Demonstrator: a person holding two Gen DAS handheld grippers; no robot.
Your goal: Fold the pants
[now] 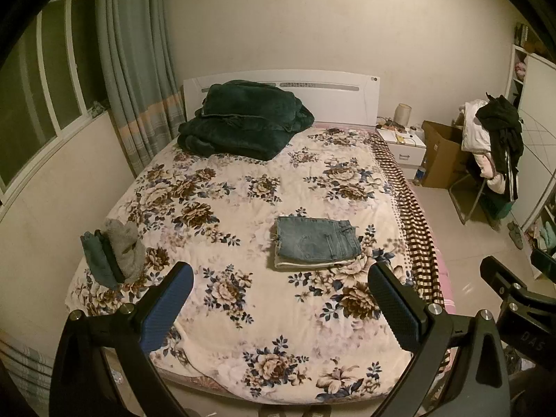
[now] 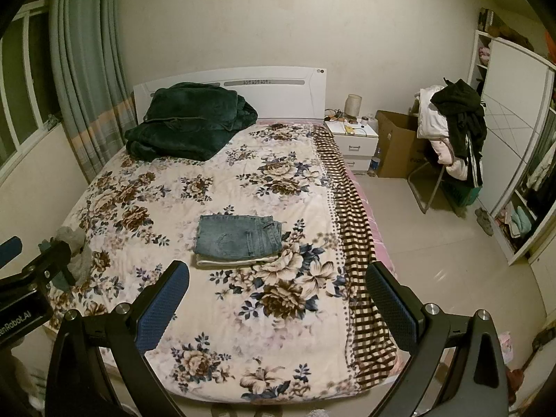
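Note:
Folded blue denim pants [image 1: 318, 241] lie flat on top of a folded pale garment [image 1: 305, 264] in the middle of the floral bed cover [image 1: 243, 312]. They also show in the right wrist view [image 2: 239, 238]. My left gripper [image 1: 279, 309] is open and empty, held high above the foot of the bed, well short of the pants. My right gripper [image 2: 278, 309] is open and empty too, beside the left one. The right gripper's body shows at the right edge of the left wrist view [image 1: 514, 292].
A small pile of grey and teal clothes [image 1: 114, 253] sits at the bed's left edge. A dark green blanket [image 1: 243, 118] lies by the headboard. A nightstand [image 1: 403, 142], cardboard box [image 1: 441, 153] and clothes-laden chair [image 1: 493, 146] stand to the right, beside a wardrobe [image 2: 514, 139].

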